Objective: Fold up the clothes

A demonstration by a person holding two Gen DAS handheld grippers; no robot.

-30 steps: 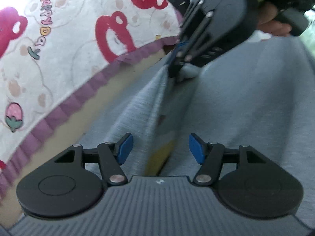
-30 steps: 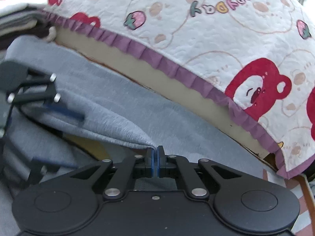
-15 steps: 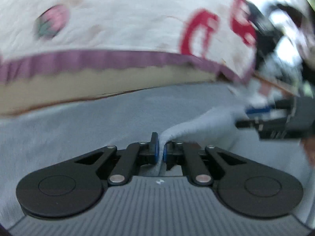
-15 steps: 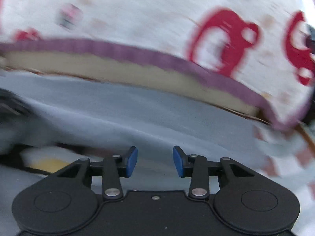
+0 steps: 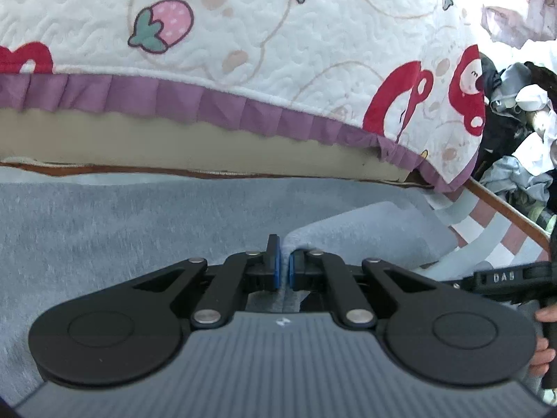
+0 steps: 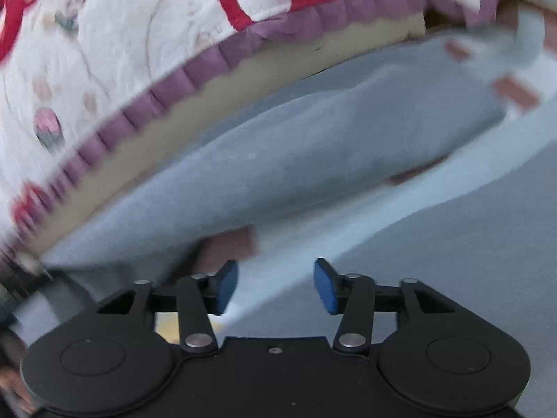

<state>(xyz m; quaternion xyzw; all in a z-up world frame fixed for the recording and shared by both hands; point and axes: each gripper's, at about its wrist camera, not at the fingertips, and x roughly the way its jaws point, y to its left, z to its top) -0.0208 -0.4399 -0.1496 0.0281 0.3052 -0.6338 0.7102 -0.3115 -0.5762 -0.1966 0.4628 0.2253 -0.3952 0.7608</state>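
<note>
A grey garment [image 5: 139,230] lies spread below the quilted bed edge. My left gripper [image 5: 283,268] is shut on a raised fold of the grey garment, which rises just beyond the blue pads. In the right wrist view the same grey garment [image 6: 313,160] lies as a long folded band, blurred by motion. My right gripper [image 6: 275,287] hovers over it with its jaws opening and nothing pressed between the blue pads. The right gripper's black body [image 5: 501,278] and a person's fingers show at the right edge of the left wrist view.
A white quilt [image 5: 278,52] with red bears, strawberries and a purple frill overhangs a beige mattress edge [image 5: 209,153]. A pink and white checked sheet [image 5: 487,230] lies under the garment. A heap of dark and white clothes [image 5: 515,122] sits at the far right.
My left gripper closed on a fold of the grey garment and rolled level. My right gripper let go of the fold it pinched, opened, rolled and dropped lower.
</note>
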